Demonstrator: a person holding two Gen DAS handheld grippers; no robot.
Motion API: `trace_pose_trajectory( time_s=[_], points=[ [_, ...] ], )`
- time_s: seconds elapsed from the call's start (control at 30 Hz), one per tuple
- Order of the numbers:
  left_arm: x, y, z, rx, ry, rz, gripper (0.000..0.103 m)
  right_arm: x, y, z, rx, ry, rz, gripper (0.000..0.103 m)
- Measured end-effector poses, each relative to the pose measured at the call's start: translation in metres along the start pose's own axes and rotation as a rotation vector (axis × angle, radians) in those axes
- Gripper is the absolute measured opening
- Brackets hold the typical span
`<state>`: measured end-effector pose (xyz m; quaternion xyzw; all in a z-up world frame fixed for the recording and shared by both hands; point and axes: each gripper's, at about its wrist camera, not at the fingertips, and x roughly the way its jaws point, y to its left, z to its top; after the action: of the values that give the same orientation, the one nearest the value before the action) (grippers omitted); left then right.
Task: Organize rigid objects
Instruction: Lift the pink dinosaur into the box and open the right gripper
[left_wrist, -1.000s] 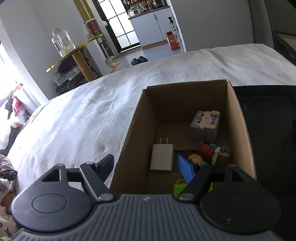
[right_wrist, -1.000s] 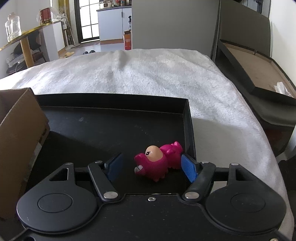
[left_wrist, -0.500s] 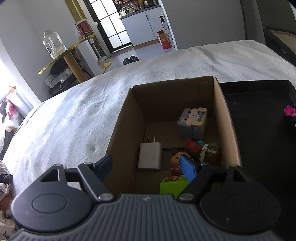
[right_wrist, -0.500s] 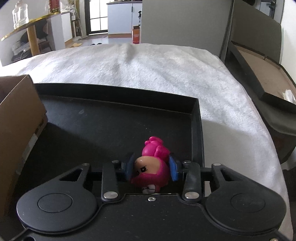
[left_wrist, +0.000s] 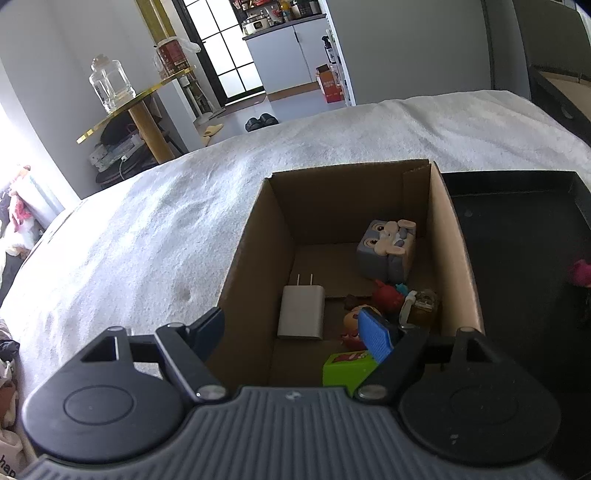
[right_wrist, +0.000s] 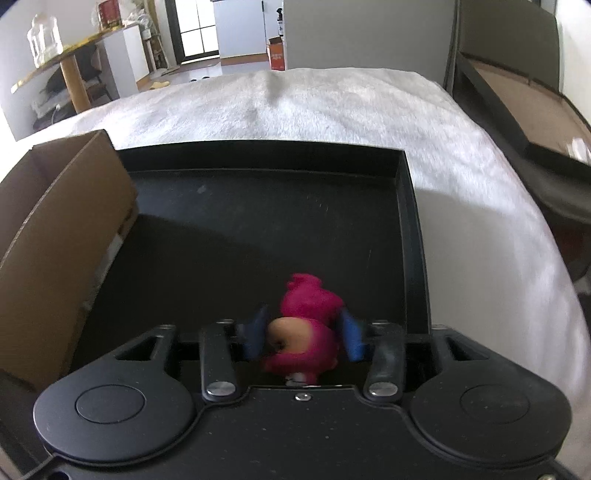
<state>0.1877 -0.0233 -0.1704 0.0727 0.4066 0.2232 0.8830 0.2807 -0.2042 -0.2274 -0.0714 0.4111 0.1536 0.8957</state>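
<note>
My right gripper (right_wrist: 301, 336) is shut on a pink toy figure (right_wrist: 308, 314) and holds it above the black tray (right_wrist: 406, 192); the toy also shows at the right edge of the left wrist view (left_wrist: 581, 272). The cardboard box (left_wrist: 458, 251) holds a white charger (left_wrist: 301, 314), a grey cube toy (left_wrist: 386, 245), a green block (left_wrist: 345, 371) and small figures (left_wrist: 388, 295). My left gripper (left_wrist: 295, 334) is open and empty over the box's near left corner. The box also shows in the right wrist view (right_wrist: 62, 236).
Box and tray sit side by side on a white fluffy cover (left_wrist: 147, 229). A gold-edged side table with a glass jar (left_wrist: 110, 86) stands at the back left. A dark open case (right_wrist: 524, 110) lies to the right.
My right gripper closed on the pink toy and has lifted it off the tray. My left gripper has drifted left and back over the box, still open.
</note>
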Motion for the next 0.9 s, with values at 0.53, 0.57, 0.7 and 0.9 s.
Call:
trace_pose_trajectory(
  time_s=[0.53, 0.57, 0.7, 0.9],
  points=[
    [-0.007, 0.011, 0.0, -0.039, -0.034, -0.013, 0.078, 0.01, 0.016, 0.001, -0.034, 0.03, -0.066, 0.068],
    [-0.007, 0.012, 0.0, -0.041, -0.036, -0.013, 0.078, 0.01, 0.017, 0.0, -0.034, 0.035, -0.064, 0.061],
    [-0.009, 0.018, 0.0, -0.059, -0.043, -0.011, 0.078, 0.005, 0.022, -0.003, -0.038, 0.046, -0.062, 0.044],
    [-0.012, 0.031, -0.004, -0.086, -0.051, -0.015, 0.078, -0.009, 0.038, 0.0, -0.079, 0.009, -0.078, 0.044]
  ],
)
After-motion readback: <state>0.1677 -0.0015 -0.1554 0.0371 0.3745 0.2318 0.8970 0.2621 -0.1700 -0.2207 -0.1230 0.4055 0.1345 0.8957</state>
